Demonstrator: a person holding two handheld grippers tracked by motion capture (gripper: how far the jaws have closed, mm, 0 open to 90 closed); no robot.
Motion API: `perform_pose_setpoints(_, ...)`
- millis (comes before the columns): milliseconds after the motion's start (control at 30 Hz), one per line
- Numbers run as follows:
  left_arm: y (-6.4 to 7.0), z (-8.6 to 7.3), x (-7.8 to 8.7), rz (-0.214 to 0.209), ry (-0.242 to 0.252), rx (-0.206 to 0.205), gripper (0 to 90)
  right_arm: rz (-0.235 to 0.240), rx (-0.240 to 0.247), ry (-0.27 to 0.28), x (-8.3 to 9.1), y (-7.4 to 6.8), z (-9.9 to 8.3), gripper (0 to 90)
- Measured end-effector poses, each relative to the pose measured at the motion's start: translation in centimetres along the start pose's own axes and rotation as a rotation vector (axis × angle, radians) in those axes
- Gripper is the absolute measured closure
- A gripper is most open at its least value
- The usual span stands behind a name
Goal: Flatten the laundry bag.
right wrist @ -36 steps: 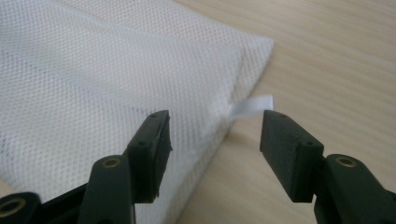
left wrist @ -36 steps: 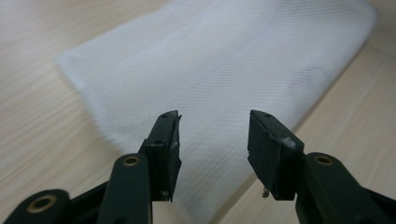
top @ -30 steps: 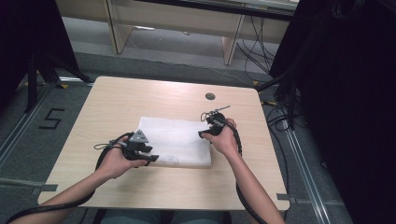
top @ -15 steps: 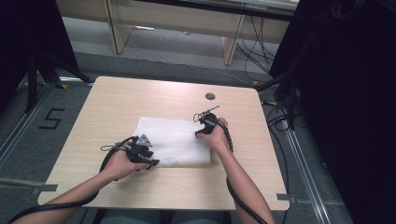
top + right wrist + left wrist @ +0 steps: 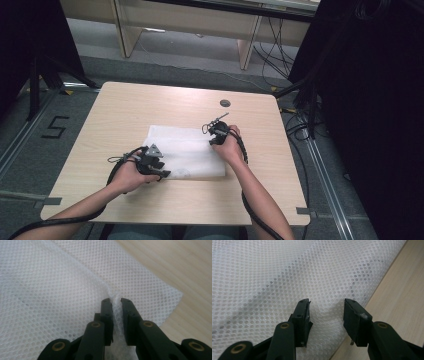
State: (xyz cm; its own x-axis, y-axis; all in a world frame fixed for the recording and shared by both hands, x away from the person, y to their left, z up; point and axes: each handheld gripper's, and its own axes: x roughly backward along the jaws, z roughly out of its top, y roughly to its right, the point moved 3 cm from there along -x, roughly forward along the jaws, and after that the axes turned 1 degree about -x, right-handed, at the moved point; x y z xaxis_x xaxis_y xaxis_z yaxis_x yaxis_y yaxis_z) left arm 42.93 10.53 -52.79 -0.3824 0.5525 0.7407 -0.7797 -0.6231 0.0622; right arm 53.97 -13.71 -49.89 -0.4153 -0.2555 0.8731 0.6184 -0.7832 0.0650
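One white perforated mesh cloth (image 5: 186, 157), 2 grippers, one light wooden bench (image 5: 125, 110) w/ one small dark round plug (image 5: 225, 103) near its far edge. Cloth lies mid-bench, folded, dotted w/ tiny holes, rippled. My left gripper (image 5: 325, 312) sits at cloth's near edge, jaws apart w/ a hump of mesh between. My right gripper (image 5: 116, 303) is pinched tight on a raised fold at cloth's right side.

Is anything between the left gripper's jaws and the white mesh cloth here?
Nothing visible. The left gripper has its jaws open and set right on the cloth near its edge, a small ridge of mesh rising between them. The right gripper is already shut on a fold of it.
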Motion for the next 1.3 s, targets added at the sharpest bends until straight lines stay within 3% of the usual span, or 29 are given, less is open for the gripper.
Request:
perform_pose_setpoints(67, -0.1, 0.0, 0.1, 0.001, -0.004, -0.012, 56.9, -0.002, 0.002, 0.021, 0.8, -0.1, 0.2, 81.3)
perform_pose_setpoints(167, 0.0, 0.1, 0.1, 0.02, 0.031, 0.021, 61.0, 0.005, 0.009, 0.051, 2.0, -0.2, 0.3, 81.4)
perform_pose_setpoints(200, -0.1, 0.3, 0.4, 0.016, 0.041, 0.0, 62.7, 0.006, -0.003, 0.057, 2.5, -0.3, 0.3, 81.4)
perform_pose_setpoints(233, 0.1, 0.5, 0.5, 0.014, 0.066, 0.012, 64.0, 0.009, 0.003, 0.073, 2.9, -0.4, 0.4, 81.5)
perform_pose_setpoints(300, 0.7, 0.9, 0.7, -0.012, 0.086, -0.005, 69.6, 0.015, 0.011, 0.093, 3.7, -0.5, 0.4, 81.5)
perform_pose_setpoints(400, 1.7, 1.0, 0.3, -0.063, 0.052, -0.018, 75.8, 0.028, 0.035, 0.119, 4.6, -0.8, 0.5, 81.5)
perform_pose_setpoints(433, 1.9, 1.0, -0.1, -0.069, 0.041, -0.023, 76.7, 0.044, 0.013, 0.121, 4.9, -1.2, 0.5, 81.5)
perform_pose_setpoints(467, 2.1, 0.9, -0.4, -0.072, 0.032, -0.022, 76.8, 0.048, 0.03, 0.127, 5.3, -1.3, 0.5, 81.6)
perform_pose_setpoints(500, 2.1, 0.9, -0.7, -0.07, 0.009, -0.048, 77.0, 0.043, 0.05, 0.142, 5.6, -1.4, 0.5, 81.6)
perform_pose_setpoints(533, 2.2, 1.0, -1.0, -0.069, 0.014, -0.033, 77.3, 0.047, 0.036, 0.151, 5.9, -1.8, 0.5, 81.6)
perform_pose_setpoints(600, 2.1, 1.3, -1.2, -0.065, 0.01, -0.025, 77.9, 0.062, 0.052, 0.142, 6.7, -2.1, 0.3, 81.7)
perform_pose_setpoints(733, 2.0, 1.4, -1.4, -0.069, 0.004, -0.033, 78.0, 0.075, 0.072, 0.152, 7.7, -2.9, 0.1, 82.1)
perform_pose_setpoints(767, 2.1, 1.4, -1.5, -0.069, 0.009, -0.02, 78.1, 0.078, 0.097, 0.188, 8.1, -3.4, 0.0, 82.3)
perform_pose_setpoints(867, 2.1, 1.4, -1.5, -0.07, 0.009, -0.02, 78.3, 0.094, 0.103, 0.198, 8.6, -4.0, -0.1, 82.4)
perform_pose_setpoints(900, 2.0, 1.3, -1.5, -0.069, 0.015, -0.03, 78.5, 0.119, 0.132, 0.19, 9.2, -4.7, -0.5, 82.5)
perform_pose_setpoints(967, 2.0, 1.3, -1.5, -0.061, 0.02, -0.022, 78.6, 0.133, 0.148, 0.207, 9.5, -5.2, -0.8, 82.6)
perform_pose_setpoints(1000, 2.0, 1.3, -1.5, -0.061, 0.021, -0.023, 78.8, 0.151, 0.131, 0.202, 9.7, -5.7, -1.1, 82.6)
perform_pose_setpoints(1033, 2.0, 1.3, -1.5, -0.063, 0.02, -0.024, 78.8, 0.147, 0.154, 0.209, 9.7, -5.9, -1.3, 82.8)
perform_pose_setpoints(1133, 2.1, 1.3, -1.5, -0.065, 0.021, -0.029, 78.9, 0.195, 0.162, 0.211, 9.8, -7.2, -2.4, 83.1)
perform_pose_setpoints(1200, 2.1, 1.3, -1.6, -0.066, 0.022, -0.019, 78.9, 0.214, 0.162, 0.21, 9.7, -7.8, -3.0, 83.0)
perform_pose_setpoints(1233, 2.1, 1.3, -1.6, -0.062, 0.028, -0.035, 79.0, 0.224, 0.158, 0.187, 9.9, -8.1, -3.4, 83.1)
perform_pose_setpoints(1300, 2.2, 1.3, -1.6, -0.053, 0.032, -0.032, 79.0, 0.243, 0.165, 0.209, 9.6, -8.6, -3.8, 83.0)
